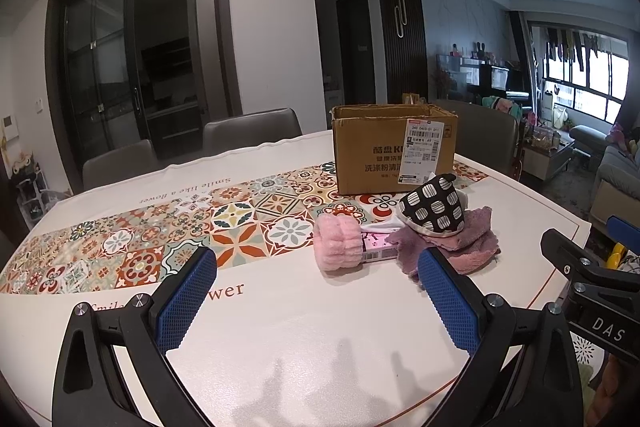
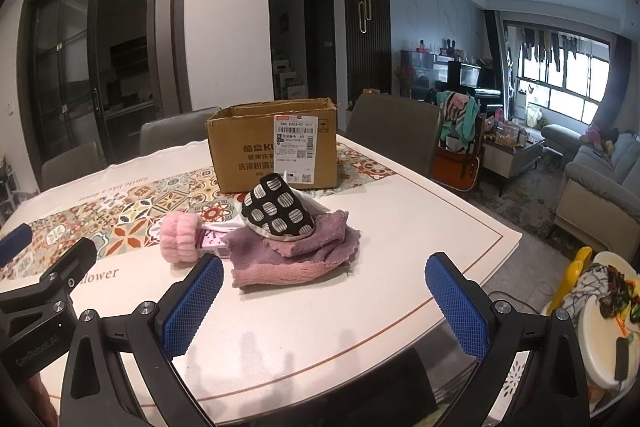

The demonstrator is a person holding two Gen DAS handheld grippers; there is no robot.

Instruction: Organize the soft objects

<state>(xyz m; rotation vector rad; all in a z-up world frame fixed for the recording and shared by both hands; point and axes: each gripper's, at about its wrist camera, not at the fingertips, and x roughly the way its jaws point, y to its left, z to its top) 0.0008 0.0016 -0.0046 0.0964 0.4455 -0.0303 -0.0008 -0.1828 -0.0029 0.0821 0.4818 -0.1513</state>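
Note:
A small pile of soft things lies on the table in front of an open cardboard box [image 1: 394,155] [image 2: 274,147]. A black pouch with white striped dots [image 1: 434,207] [image 2: 278,209] rests on a folded mauve and pink towel [image 1: 460,247] [image 2: 296,257]. To their left a fluffy pink band [image 1: 338,243] [image 2: 180,237] wraps a flat pink packet [image 1: 378,251] [image 2: 212,239]. My left gripper [image 1: 316,271] hovers open just short of the pile, its right finger beside the towel. My right gripper [image 2: 324,279] is open too, facing the towel's near edge. Neither holds anything.
The white table [image 1: 300,327] [image 2: 380,227] carries a patterned tile runner [image 1: 160,239] [image 2: 120,215]. Grey chairs [image 1: 252,129] [image 2: 396,131] stand along its far side. To the right, past the table edge, are a sofa [image 2: 600,187] and a small cluttered stool [image 2: 604,311].

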